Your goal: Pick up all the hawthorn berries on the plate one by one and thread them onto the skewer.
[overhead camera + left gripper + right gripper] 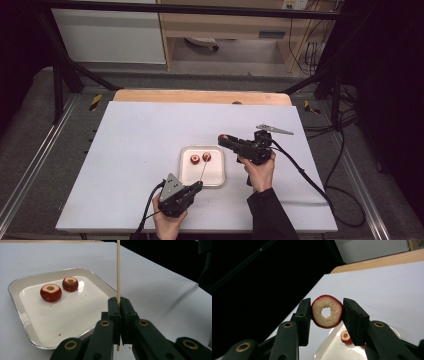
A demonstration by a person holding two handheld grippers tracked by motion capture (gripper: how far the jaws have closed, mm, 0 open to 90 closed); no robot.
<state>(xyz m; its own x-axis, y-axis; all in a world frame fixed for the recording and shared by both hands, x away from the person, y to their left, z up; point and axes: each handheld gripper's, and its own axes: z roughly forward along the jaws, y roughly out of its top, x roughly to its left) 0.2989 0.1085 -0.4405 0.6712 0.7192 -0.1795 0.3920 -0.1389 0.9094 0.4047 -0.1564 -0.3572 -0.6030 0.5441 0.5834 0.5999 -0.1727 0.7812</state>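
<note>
Clamped between the jaws of the left gripper (119,315), a thin wooden skewer (118,270) stands upright at the near edge of a white tray (218,176) on the white table (140,150). Two red cored fruit pieces (50,292) (70,284) sit inside the tray, close together and apart from the skewer. Just beyond the tray's far right corner, the right gripper (327,315) hangs above the table, its jaws closed on a third red-skinned fruit ring (327,311), pale flesh and round centre hole facing the camera. A person's hands (260,172) come in from the table's near edge, each gripper trailing a black cable (310,180).
</note>
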